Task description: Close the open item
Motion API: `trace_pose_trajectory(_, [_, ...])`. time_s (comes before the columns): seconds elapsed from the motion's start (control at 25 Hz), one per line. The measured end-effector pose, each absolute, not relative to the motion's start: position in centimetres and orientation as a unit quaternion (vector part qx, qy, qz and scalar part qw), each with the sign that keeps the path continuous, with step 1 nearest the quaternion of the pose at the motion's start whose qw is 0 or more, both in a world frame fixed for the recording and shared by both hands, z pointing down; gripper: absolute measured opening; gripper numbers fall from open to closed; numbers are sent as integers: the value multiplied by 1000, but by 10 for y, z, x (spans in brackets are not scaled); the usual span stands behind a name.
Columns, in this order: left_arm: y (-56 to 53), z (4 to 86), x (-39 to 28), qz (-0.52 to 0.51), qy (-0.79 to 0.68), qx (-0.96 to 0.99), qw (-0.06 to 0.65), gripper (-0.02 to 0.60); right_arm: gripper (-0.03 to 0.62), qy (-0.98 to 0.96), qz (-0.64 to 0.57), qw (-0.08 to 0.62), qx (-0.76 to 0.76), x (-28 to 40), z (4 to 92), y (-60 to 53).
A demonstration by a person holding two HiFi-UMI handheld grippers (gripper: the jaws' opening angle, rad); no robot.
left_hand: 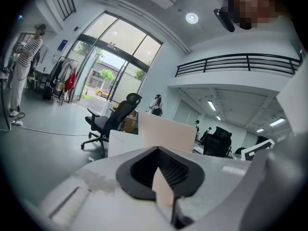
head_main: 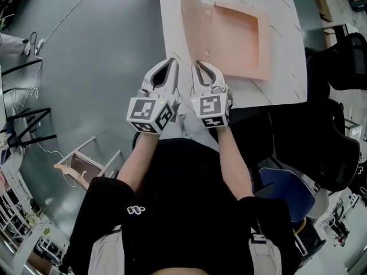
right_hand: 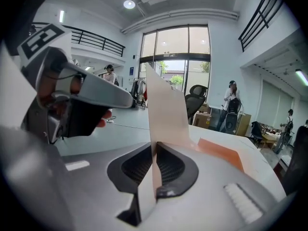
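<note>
A flat pink box (head_main: 243, 39) lies open on the white table (head_main: 287, 85). Its lid (head_main: 198, 22) stands up along the box's left side. My right gripper (head_main: 202, 67) is at the lid's near edge. In the right gripper view the pink lid (right_hand: 166, 109) runs straight between the jaws of the right gripper (right_hand: 154, 174), which is shut on it. My left gripper (head_main: 171, 65) sits close beside it on the left. In the left gripper view a thin pink edge of card is pinched in the left gripper (left_hand: 163, 189), with the lid (left_hand: 166, 131) rising ahead.
A black office chair (head_main: 338, 148) and a blue seat (head_main: 287, 191) stand right of the table's near corner. A cable (head_main: 69, 16) trails over the grey floor at left, and a small wooden frame (head_main: 86, 165) lies near my left side. People stand far off across the room.
</note>
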State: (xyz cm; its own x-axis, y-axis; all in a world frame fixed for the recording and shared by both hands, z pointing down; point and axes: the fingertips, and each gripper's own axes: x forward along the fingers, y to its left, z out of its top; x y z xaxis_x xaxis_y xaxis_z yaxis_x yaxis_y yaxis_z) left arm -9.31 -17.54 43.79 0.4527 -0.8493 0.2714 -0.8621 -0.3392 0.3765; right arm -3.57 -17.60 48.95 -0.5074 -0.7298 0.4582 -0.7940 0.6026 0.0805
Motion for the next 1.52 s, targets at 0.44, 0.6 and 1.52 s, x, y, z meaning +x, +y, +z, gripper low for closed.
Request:
trace_pose_trajectory(0.44, [-161, 433, -101, 15, -516, 824, 234, -3, 15, -888, 96, 198, 405, -50, 471, -118])
trace_pose_trajectory(0.6, [-157, 435, -99, 20, -513, 825, 236, -3, 11, -889, 107, 193, 401, -34, 467, -102])
trace_pose_trajectory(1.52, [-157, 440, -63, 46, -475, 847, 233, -3, 3, -803, 347, -58, 481, 94, 489, -104])
